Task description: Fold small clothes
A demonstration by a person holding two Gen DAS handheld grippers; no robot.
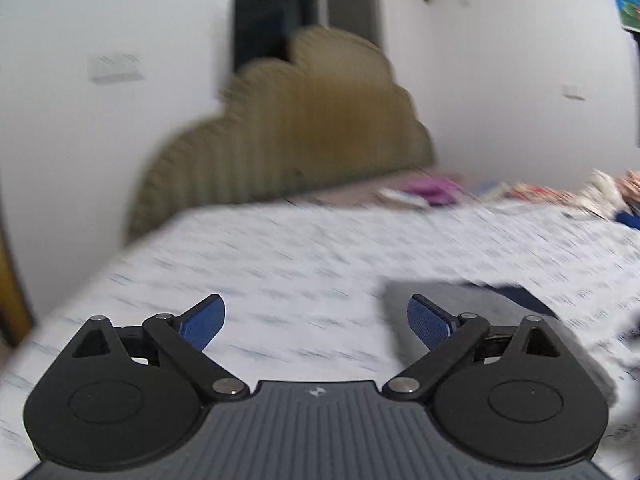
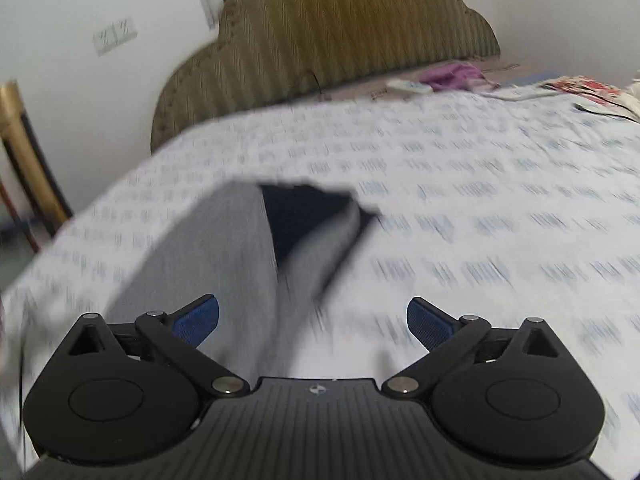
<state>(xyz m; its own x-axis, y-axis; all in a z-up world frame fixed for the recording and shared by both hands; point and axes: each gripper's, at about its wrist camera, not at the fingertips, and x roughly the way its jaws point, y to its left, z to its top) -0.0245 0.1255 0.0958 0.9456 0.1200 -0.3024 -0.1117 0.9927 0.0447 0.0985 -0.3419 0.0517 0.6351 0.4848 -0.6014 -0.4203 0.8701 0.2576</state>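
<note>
Garment [image 2: 224,264], grey with navy lining, lies on the bed [image 2: 480,208], at 12 o'clock from right tool [image 2: 313,322] and 2 o'clock from left tool [image 1: 316,322]. Both tools spread wide, empty. Looks soft, light, limp; pinch corners or hem.

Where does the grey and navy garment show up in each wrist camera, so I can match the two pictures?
Left wrist: grey and navy garment at lower right, behind the right-hand finger.
Right wrist: garment left of centre, ahead of the open jaws.
Shared landmark: olive scalloped headboard.
</note>
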